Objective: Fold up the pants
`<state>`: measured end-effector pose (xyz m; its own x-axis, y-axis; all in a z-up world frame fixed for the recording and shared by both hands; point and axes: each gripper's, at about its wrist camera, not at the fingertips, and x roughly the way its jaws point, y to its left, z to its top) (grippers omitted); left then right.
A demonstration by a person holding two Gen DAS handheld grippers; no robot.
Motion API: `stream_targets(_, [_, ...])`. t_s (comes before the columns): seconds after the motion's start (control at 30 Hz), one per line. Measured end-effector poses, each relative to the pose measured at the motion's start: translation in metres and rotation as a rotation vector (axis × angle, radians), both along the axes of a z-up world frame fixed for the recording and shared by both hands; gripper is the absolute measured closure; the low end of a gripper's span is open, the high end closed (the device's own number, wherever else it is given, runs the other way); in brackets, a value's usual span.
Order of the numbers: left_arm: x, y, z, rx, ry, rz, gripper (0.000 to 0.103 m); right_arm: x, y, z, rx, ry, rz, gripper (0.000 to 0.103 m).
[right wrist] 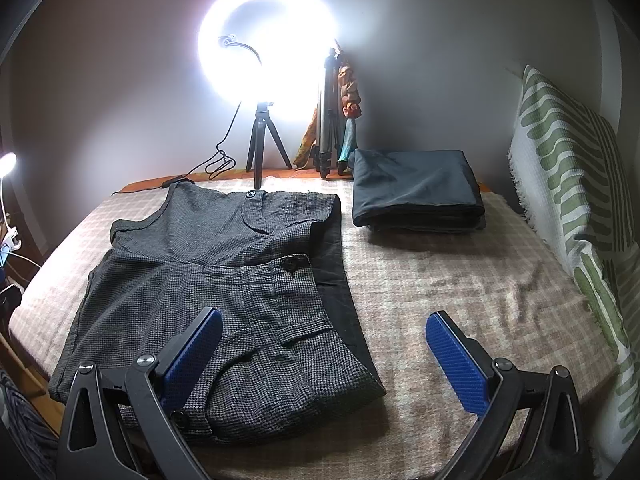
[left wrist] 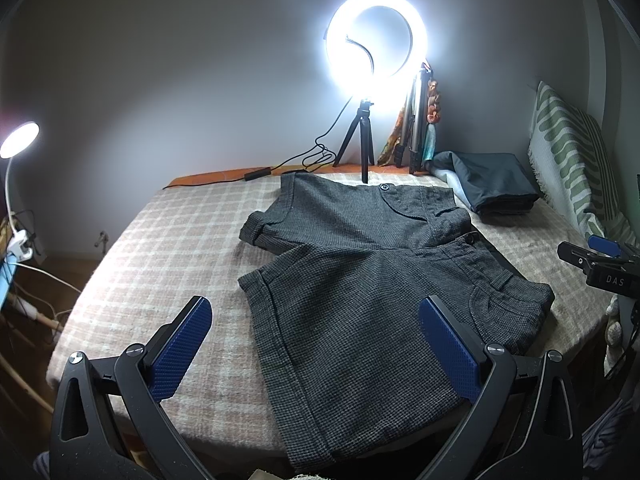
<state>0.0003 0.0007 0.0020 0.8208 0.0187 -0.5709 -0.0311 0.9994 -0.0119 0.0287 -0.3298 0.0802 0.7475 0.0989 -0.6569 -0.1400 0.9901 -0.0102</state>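
Grey houndstooth shorts [left wrist: 360,288] lie spread flat on a checked blanket [left wrist: 160,248], legs pointing left and waistband to the right. My left gripper [left wrist: 316,312] is open and empty above the near leg's hem. In the right wrist view the shorts [right wrist: 208,272] fill the left half of the blanket [right wrist: 460,280]. My right gripper [right wrist: 324,324] is open and empty over the near waistband corner. The right gripper also shows at the right edge of the left wrist view [left wrist: 600,264].
A lit ring light on a small tripod [left wrist: 364,148] stands at the far edge, with cables and a folded tripod beside it. A folded dark garment [right wrist: 416,192] lies at the back right. A green-patterned cushion [right wrist: 568,184] lines the right side. A desk lamp [left wrist: 18,140] is at the left.
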Motion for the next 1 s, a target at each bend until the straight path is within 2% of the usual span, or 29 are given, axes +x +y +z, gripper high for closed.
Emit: stream_targets(1.0, [-0.0004,0.0012,-0.0020,0.023,0.001,-0.007,0.000,0.0012,0.0032,-0.0028,0.010,0.002,0.018,0.000])
